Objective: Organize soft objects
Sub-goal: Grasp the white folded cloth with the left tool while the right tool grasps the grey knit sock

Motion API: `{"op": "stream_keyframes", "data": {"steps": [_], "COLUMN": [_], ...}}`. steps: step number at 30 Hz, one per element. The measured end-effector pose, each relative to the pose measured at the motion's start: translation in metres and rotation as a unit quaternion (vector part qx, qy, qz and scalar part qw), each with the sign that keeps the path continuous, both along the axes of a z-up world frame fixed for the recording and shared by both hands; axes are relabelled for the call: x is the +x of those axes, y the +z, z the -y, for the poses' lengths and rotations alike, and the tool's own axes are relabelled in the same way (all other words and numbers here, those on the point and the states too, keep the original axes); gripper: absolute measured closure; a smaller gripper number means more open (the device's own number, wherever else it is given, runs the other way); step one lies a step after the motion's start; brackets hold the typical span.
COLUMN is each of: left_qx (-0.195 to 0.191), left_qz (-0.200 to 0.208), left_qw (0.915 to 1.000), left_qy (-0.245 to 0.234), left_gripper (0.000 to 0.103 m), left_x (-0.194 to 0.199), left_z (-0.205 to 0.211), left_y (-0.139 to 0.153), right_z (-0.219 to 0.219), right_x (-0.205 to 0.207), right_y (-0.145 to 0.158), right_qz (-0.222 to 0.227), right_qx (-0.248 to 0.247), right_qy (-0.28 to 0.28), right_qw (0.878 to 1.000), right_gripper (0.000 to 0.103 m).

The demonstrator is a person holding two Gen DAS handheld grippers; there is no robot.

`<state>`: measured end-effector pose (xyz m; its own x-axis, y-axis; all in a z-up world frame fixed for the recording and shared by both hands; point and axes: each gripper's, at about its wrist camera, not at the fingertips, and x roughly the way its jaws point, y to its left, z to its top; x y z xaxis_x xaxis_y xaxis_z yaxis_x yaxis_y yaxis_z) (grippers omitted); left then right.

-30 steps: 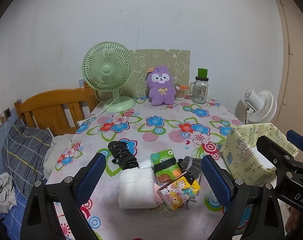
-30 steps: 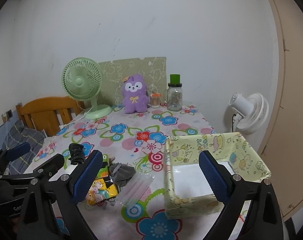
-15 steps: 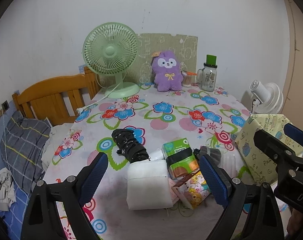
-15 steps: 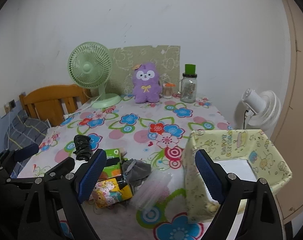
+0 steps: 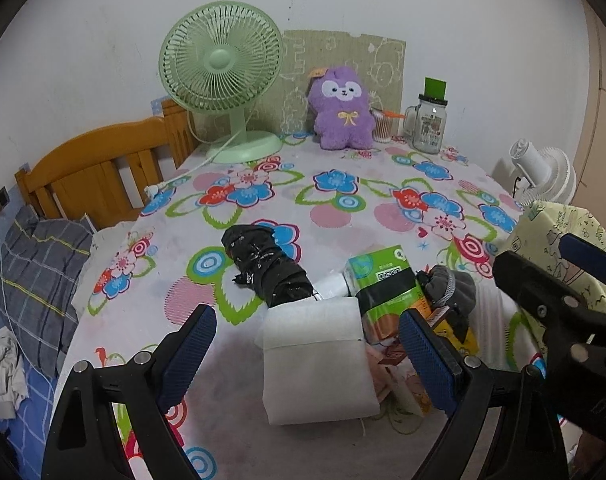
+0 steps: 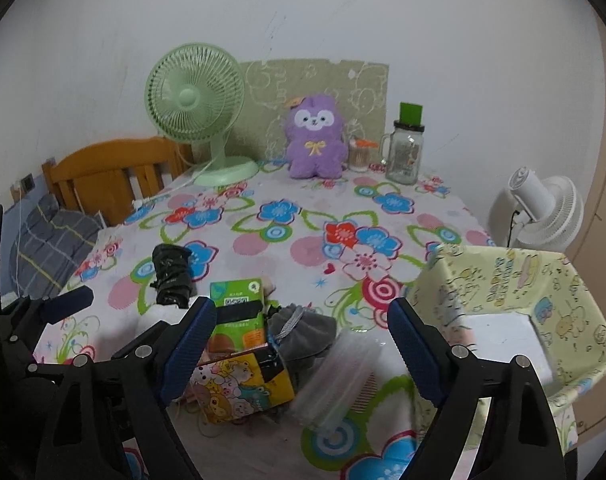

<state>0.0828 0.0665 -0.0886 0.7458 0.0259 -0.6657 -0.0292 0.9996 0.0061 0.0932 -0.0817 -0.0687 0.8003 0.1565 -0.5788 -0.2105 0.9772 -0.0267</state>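
The tablecloth (image 5: 355, 236) is white with blue, red and pink flowers and green loops. A purple plush (image 5: 341, 109) sits beside a pale green fan (image 5: 222, 65). Nearer lie a white pad (image 5: 317, 360), a black bundle (image 5: 265, 268), a green-and-orange packet (image 5: 385, 292) and a yellow cartoon-print box (image 6: 543, 304).

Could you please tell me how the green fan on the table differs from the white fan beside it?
The green fan stands on the flowered table, while the white fan sits off the table's right edge, lower down. The green fan faces the camera; the white fan shows its rear motor housing and faces away. The green fan's head is upright, the white fan's tilted. Both have round wire-style grilles.
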Motion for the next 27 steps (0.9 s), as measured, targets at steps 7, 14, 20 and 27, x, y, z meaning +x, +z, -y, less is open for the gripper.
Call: {"op": "stream_keyframes", "data": {"steps": [7,14,20,27], "left_qx": [-0.006,-0.011,-0.009,-0.016], "left_qz": [-0.021,-0.037,-0.054,-0.065], "left_qw": [0.9998,0.9993,0.9985,0.9978], "left_qy": [0.001,-0.002,-0.002,-0.002], "left_gripper": [0.009,0.009,0.016,0.022], "left_x": [0.012,0.024,0.032,0.038], "left_z": [-0.002,-0.003,-0.003,-0.005], "left_y": [-0.015,-0.026,-0.037,-0.044], "right_z": [-0.005,-0.009,-0.009,-0.009], "right_x": [0.015,0.031,0.044,0.059], "right_y": [-0.012,-0.027,-0.039,-0.053], "right_qz": [-0.017,-0.042,-0.064,-0.085], "right_qx": [-0.005,-0.010,-0.009,-0.013], "right_qy": [0.003,0.002,-0.004,-0.012], "right_qw": [1.000,0.999,0.998,0.996], "right_gripper": [0.014,0.015,0.020,0.022]}}
